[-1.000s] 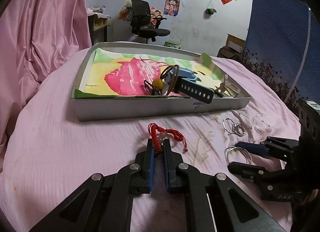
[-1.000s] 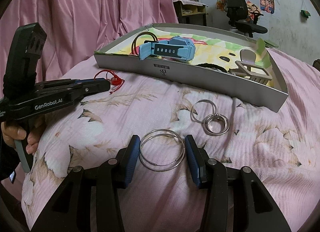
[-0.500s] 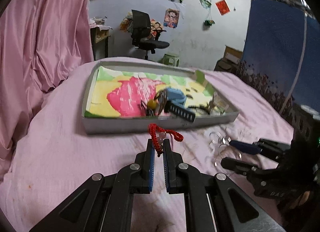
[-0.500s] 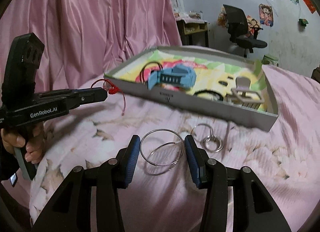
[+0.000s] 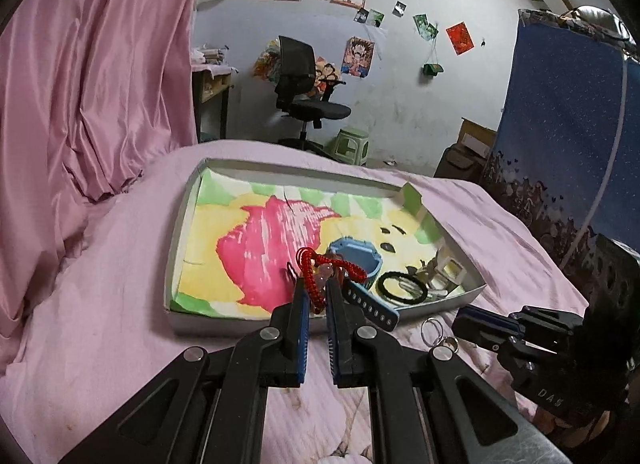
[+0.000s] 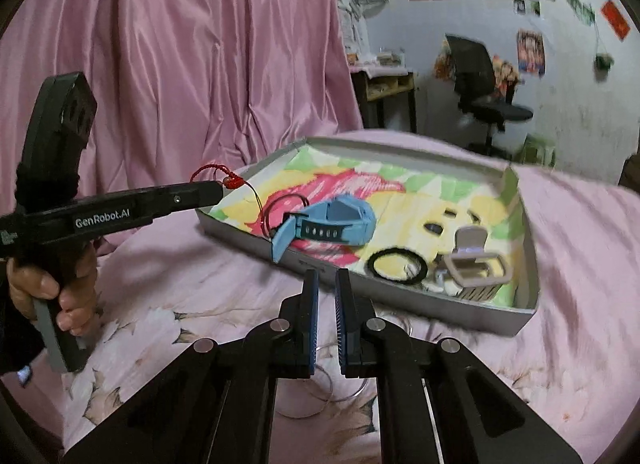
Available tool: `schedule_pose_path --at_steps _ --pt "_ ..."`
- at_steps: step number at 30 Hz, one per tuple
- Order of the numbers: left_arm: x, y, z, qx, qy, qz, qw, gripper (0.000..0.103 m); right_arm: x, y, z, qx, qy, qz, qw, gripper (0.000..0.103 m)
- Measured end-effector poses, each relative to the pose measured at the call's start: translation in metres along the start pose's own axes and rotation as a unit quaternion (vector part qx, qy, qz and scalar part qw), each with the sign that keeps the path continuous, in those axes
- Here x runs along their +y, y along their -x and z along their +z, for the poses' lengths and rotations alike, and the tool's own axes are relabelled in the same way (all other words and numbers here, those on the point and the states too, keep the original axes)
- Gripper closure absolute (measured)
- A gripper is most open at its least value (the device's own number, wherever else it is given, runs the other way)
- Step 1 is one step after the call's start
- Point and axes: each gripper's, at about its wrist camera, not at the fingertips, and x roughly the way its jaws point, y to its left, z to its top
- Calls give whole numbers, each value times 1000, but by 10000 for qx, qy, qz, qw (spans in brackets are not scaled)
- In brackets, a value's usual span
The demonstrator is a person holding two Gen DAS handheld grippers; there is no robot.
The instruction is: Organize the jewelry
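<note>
My left gripper [image 5: 316, 292] is shut on a red cord bracelet [image 5: 314, 276] and holds it in the air just over the near wall of the grey box [image 5: 180, 264]. In the right wrist view that left gripper [image 6: 216, 190] and the red cord bracelet [image 6: 232, 182] hang above the grey box [image 6: 400, 300] at its left corner. My right gripper [image 6: 326, 284] is shut and raised off the bed. Thin silver bangles [image 6: 352, 396] show close under its fingers, apparently pinched. Inside the box lie a blue watch [image 6: 332, 220], a black ring band [image 6: 370, 264] and a beige clip [image 6: 476, 260].
Two small silver rings [image 5: 430, 328] lie on the pink bedsheet in front of the box, next to the right gripper [image 5: 460, 314]. A pink curtain [image 5: 100, 84] hangs on the left and a blue cloth [image 5: 560, 144] on the right. A hand [image 6: 60, 292] grips the left handle.
Both grippers have risen from the bed. The left carried the red bracelet up over the box's near wall. The right's fingers went from wide around the bangles to shut.
</note>
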Motion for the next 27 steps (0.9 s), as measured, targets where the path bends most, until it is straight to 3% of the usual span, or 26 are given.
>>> schedule_pose_path --at_steps 6,10,25,27 --pt "6 -5 -16 191 122 -58 9997 95 0 -17 -14 625 -49 138 9979 94" --pt "7 0 -22 229 146 -103 9996 95 1 -21 -24 933 -39 89 9956 80" --pt "2 0 -29 348 19 -149 9993 95 10 -44 -31 1441 221 -29 9893 80" --pt "2 1 -29 338 16 -152 9993 95 9 -47 -29 1439 167 84 9894 87"
